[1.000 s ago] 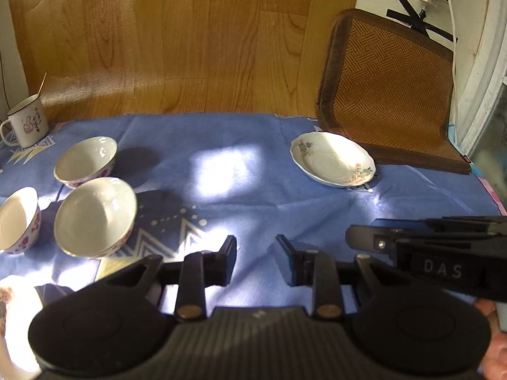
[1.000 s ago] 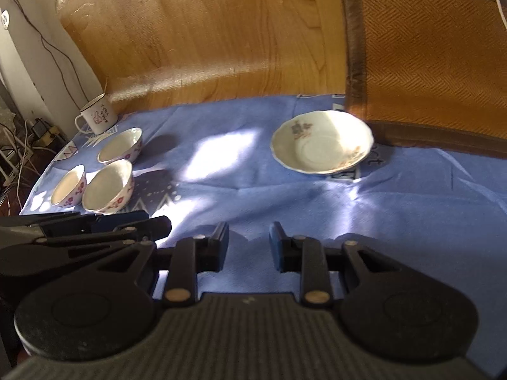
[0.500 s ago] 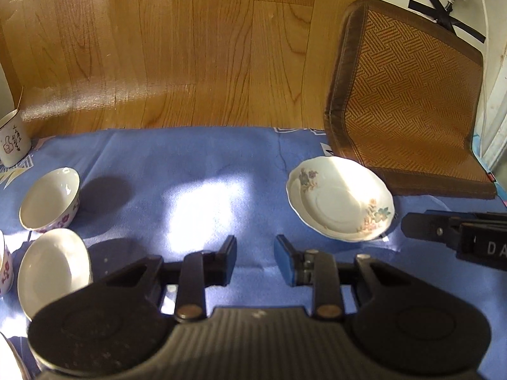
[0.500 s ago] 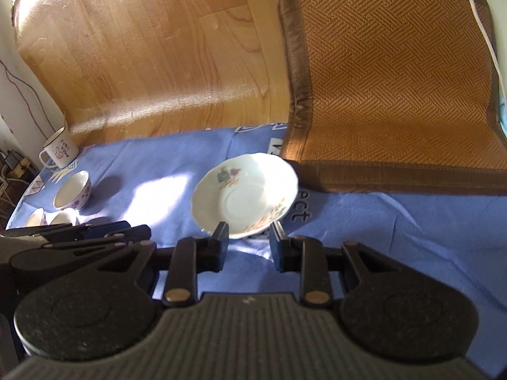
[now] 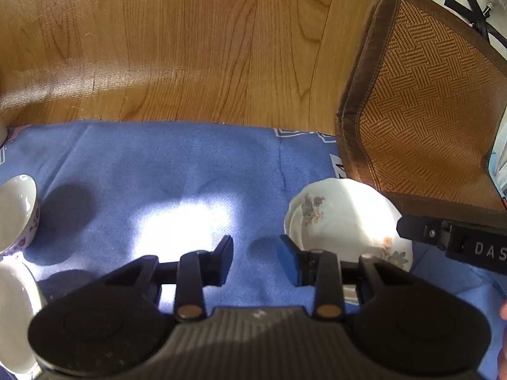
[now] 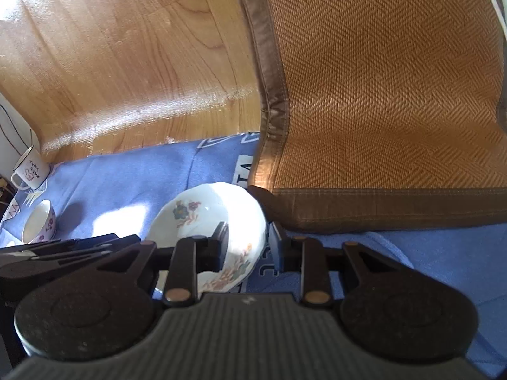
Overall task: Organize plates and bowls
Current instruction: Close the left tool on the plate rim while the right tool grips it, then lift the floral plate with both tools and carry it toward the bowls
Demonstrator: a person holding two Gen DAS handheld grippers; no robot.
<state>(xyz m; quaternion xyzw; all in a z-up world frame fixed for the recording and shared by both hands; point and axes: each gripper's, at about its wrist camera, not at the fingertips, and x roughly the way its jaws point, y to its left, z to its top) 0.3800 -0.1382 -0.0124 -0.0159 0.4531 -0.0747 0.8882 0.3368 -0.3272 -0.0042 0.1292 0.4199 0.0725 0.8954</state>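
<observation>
White plate (image 6: 202, 221) now between right gripper (image 6: 247, 247) parted fingers; left gripper (image 5: 255, 261) parted too.

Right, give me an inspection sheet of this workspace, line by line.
Surface: blue cloth spread on a wooden floor, a sunlit patch near its middle.
Job's things: floral plate at the woven mat's corner; two floral bowls and at the left edge.
Clutter: white mug at the cloth's far left corner.
Grippers: right gripper open, the plate's right rim between its fingers, contact unclear; left gripper open, empty, above the cloth left of the plate.
Cables: thin dark wire on the wall behind the mug.
Surroundings: brown woven mat overlapping the cloth's far right edge.
</observation>
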